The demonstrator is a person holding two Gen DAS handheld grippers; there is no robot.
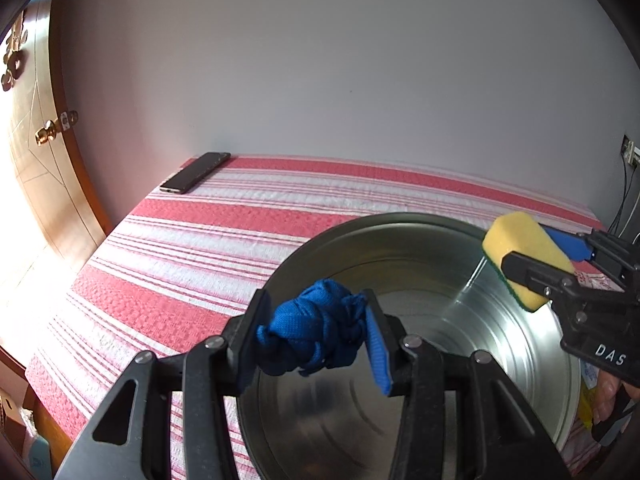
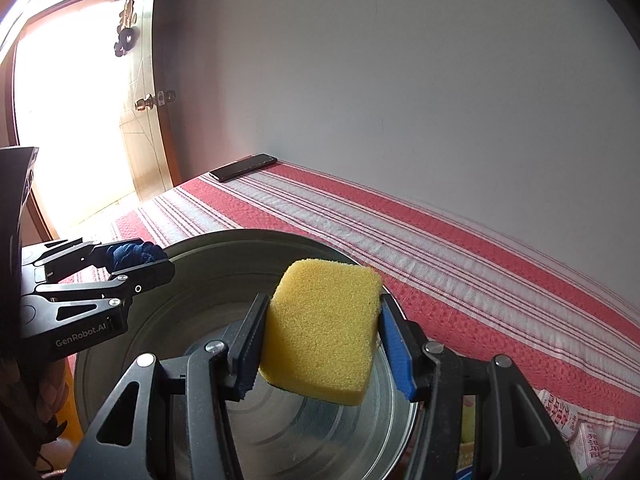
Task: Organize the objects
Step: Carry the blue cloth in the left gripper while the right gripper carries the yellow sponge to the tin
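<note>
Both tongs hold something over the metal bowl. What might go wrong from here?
1. The blue cloth sits bunched in the left tongs near the metal bowl rim; released there, it may land outside.
2. The yellow sponge is gripped by its edges in the right tongs and tilted, so it may slip.

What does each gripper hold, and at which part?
Left gripper: bunched blue cloth, clamped across its middle. Right gripper: yellow sponge, clamped by its two side edges.

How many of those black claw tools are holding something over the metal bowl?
2. The left claw grips a knotted blue cloth; the right claw grips a yellow sponge. Both are above the round metal bowl.
</note>
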